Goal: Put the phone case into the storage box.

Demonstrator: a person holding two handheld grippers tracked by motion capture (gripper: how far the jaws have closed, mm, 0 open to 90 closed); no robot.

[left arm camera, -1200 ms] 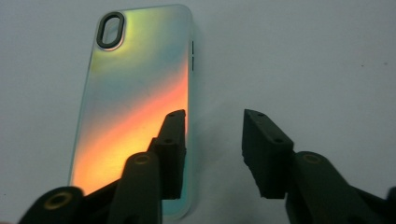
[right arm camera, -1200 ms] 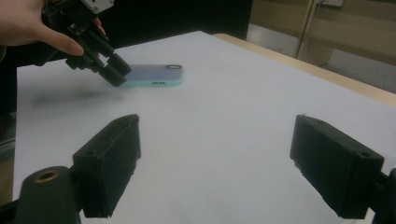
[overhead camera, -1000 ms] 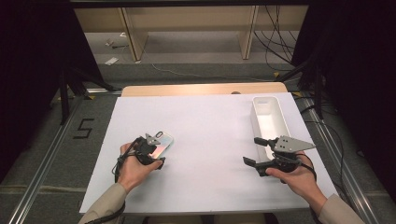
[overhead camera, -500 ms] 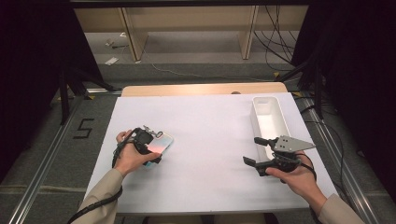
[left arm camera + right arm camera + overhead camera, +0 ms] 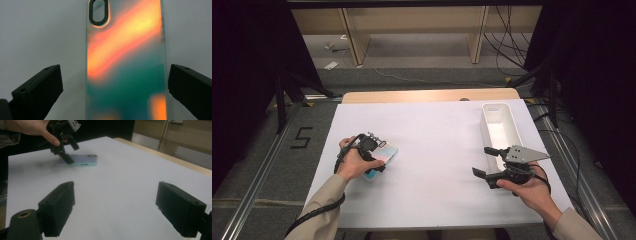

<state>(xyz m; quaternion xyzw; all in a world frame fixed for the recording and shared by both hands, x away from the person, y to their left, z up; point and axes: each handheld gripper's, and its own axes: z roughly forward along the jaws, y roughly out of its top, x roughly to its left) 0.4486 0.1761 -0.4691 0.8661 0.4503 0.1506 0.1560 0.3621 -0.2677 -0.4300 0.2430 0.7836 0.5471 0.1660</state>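
A person sits at a table covered by a white sheet (image 5: 437, 150), with a claw-like gripper in each hand. In the high view, the left gripper (image 5: 379, 157) sits at the lower left of the frame, over a phone case (image 5: 384, 156) that lies flat on the sheet. The case has a shimmering orange and teal back with an oval camera cutout. In the left gripper view, the case (image 5: 126, 65) runs up the middle of the frame, with the two black jaws standing wide on either side. The jaws have just been opening; the right one is clear of the case, the left well apart from it, so nothing is held.

The right gripper (image 5: 486, 161) rests at the lower right of the high view, its jaws parted and empty, just beside a long white tray (image 5: 486, 122) at the right edge.

This looks like the start of picking up the case. Next, the left gripper would likely need to settle lower and close on the case's long edges.
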